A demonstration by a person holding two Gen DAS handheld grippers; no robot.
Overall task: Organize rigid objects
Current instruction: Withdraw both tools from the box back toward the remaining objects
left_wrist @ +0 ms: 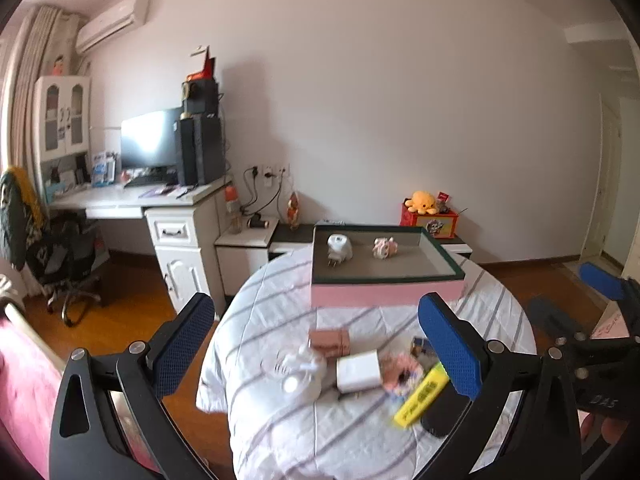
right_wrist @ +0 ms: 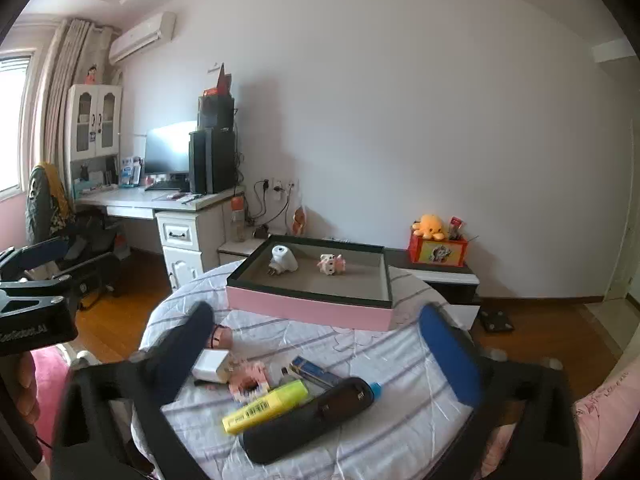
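Two items, plug (right_wrist: 282,259) and toy (right_wrist: 330,264), lie inside the box (right_wrist: 308,307); several remain before it; both grippers (left_wrist: 316,344) (right_wrist: 316,354) spread, empty.

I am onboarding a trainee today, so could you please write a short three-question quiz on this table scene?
1. True or false: the pink cardboard box with the dark rim holds two items.
2. Which lies nearest the long black device? A) yellow highlighter B) white plug-in adapter C) small pink-and-white figurine
3. Fill in: both the left gripper and right gripper are ____.

Key: 1 true; 2 A; 3 open.
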